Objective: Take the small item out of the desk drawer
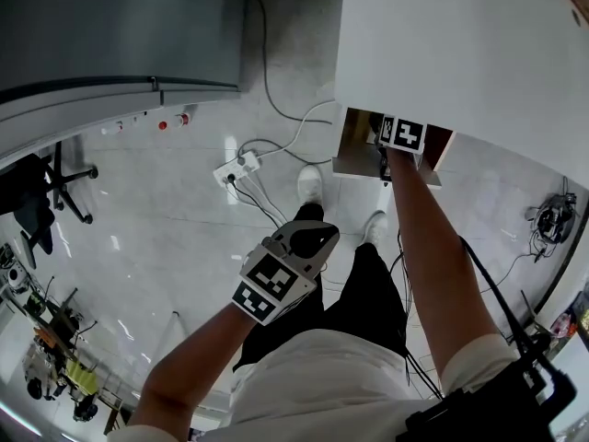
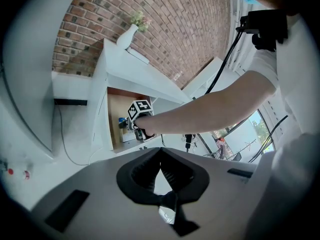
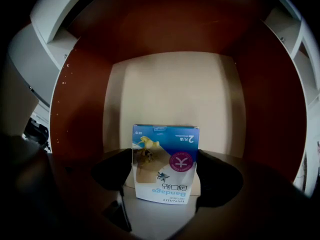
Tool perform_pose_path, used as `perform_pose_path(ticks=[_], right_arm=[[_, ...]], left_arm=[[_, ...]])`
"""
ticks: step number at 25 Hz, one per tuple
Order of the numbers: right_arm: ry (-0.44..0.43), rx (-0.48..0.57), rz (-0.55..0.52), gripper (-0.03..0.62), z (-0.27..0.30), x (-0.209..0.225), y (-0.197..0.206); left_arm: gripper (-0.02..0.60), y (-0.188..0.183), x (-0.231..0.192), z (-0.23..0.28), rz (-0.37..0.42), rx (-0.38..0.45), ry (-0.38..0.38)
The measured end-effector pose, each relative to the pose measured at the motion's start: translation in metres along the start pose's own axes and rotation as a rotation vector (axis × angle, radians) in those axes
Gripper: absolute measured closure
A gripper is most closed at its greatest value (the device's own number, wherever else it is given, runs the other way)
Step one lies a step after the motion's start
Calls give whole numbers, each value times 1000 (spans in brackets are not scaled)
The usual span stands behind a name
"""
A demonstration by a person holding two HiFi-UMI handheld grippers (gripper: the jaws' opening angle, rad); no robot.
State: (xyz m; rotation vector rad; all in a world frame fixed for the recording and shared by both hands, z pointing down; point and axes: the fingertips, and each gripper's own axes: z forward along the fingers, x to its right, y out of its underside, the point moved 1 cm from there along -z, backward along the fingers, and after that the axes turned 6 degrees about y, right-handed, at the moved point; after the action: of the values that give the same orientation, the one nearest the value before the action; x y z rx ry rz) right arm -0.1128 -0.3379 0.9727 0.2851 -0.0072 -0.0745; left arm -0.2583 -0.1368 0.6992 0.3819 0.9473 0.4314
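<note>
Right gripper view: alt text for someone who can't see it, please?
A blue and white bandage box sits clamped between the two dark jaws of the right gripper, its print upside down. Around it are the brown walls of a drawer.

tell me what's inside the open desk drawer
One bandage box, held by the right gripper; otherwise only the drawer's bare wooden walls and floor. The spot directly behind the box is hidden.

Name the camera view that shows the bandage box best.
The right gripper view: the bandage box fills the centre, held between the right hand-held gripper's jaws inside the drawer, print legible. The head view hides it behind that gripper. The left gripper view shows only a tiny far-off patch of it.
</note>
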Motion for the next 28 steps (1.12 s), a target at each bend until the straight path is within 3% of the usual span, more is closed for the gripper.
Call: perform_pose_path(ticks=[7, 18, 28], right_arm=[[42, 5, 39, 209, 2, 1, -2], [-3, 58, 19, 210, -27, 2, -10], [-35, 202, 1, 210, -89, 16, -14]], left_arm=[[558, 9, -5, 0, -25, 5, -9], [558, 3, 4, -1, -1, 7, -11], [558, -13, 49, 13, 61, 7, 14]])
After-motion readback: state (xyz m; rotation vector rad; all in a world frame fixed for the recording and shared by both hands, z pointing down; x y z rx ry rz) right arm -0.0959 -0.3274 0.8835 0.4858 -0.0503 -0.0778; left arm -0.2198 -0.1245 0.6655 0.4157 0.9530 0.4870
